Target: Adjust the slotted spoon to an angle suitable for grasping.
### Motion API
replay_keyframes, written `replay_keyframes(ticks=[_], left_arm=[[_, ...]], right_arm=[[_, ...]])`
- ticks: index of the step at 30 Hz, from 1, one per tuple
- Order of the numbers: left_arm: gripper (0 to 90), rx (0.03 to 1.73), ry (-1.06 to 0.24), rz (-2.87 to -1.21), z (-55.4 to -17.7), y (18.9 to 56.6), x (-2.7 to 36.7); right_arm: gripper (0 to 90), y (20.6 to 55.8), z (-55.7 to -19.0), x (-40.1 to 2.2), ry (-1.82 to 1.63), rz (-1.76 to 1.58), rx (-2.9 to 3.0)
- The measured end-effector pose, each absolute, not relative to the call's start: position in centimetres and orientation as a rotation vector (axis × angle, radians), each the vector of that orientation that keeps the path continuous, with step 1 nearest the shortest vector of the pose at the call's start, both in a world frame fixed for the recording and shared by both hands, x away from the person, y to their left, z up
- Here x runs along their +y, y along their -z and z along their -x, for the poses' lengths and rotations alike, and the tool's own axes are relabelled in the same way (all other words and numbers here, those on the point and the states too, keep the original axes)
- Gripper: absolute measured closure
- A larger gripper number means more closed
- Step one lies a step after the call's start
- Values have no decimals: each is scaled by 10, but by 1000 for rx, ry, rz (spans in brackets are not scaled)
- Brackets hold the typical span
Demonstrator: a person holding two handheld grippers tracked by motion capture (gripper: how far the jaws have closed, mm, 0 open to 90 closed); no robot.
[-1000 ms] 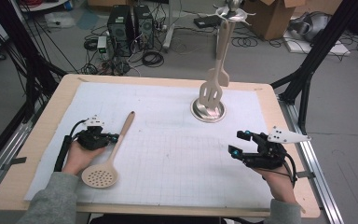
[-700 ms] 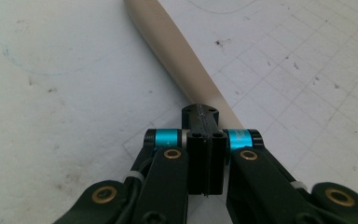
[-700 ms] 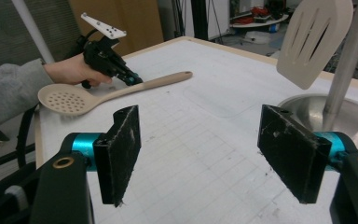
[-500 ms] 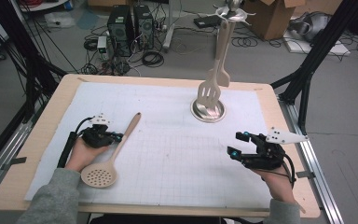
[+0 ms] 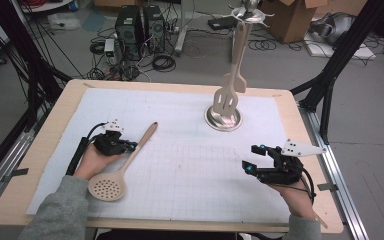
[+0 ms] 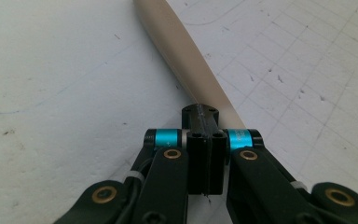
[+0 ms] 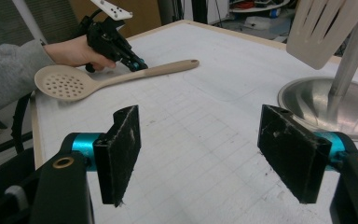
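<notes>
Lying flat on the white gridded mat [image 5: 180, 165] at the near left of the table [image 5: 310, 125]: one beige slotted spoon [image 5: 125, 165], perforated bowl toward the person, handle running away to the far right. Left gripper [image 5: 128, 146]: at the handle's middle, jaws closed together; the left gripper view shows the two black pads pressed flat against each other with the handle [image 6: 186, 60] passing just beyond and under them, so whether they pinch its edge cannot be told. Right gripper [image 5: 252, 160]: near right of the mat, jaws standing wide apart with nothing between them, well clear of the spoon. Utensil stand [image 5: 223, 117]: far centre, steel dish base with upright post, one slotted spatula [image 5: 226, 98] hanging from the hooks at the top. Handling note, as a judgement: for a sound pickup the left jaws would want to straddle the handle squarely across its width near the balance point, pads meeting its sides evenly, before any lift; a grip too close to the thin end would likely let the bowl droop.
</notes>
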State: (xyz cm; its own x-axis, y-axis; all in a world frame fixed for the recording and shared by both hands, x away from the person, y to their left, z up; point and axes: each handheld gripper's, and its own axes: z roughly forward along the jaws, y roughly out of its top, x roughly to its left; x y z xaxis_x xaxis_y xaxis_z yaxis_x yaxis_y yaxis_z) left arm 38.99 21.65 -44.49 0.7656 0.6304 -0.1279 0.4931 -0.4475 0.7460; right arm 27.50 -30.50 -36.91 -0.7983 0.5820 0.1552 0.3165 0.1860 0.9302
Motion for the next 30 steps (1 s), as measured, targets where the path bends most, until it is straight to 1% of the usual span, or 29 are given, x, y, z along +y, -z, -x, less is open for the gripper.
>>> replay_keyframes(ticks=[6, 12, 15, 20, 25, 30], left_arm=[[898, 808, -218, -2132, -389, 445, 213], [898, 760, -206, -2165, -392, 443, 202], [898, 746, -181, -2158, -394, 445, 204], [898, 742, -188, -2153, -394, 444, 204], [897, 758, -253, -2099, -390, 433, 209], [896, 810, -323, -2098, -379, 419, 214]], right_arm=[[292, 370, -274, -304, -1649, -866, 2230], [292, 372, -275, -303, -1640, -858, 2243], [292, 373, -274, -304, -1640, -864, 2240], [292, 373, -271, -307, -1641, -874, 2229], [292, 374, -270, -307, -1622, -883, 2242], [292, 372, -270, -308, -1627, -873, 2235]])
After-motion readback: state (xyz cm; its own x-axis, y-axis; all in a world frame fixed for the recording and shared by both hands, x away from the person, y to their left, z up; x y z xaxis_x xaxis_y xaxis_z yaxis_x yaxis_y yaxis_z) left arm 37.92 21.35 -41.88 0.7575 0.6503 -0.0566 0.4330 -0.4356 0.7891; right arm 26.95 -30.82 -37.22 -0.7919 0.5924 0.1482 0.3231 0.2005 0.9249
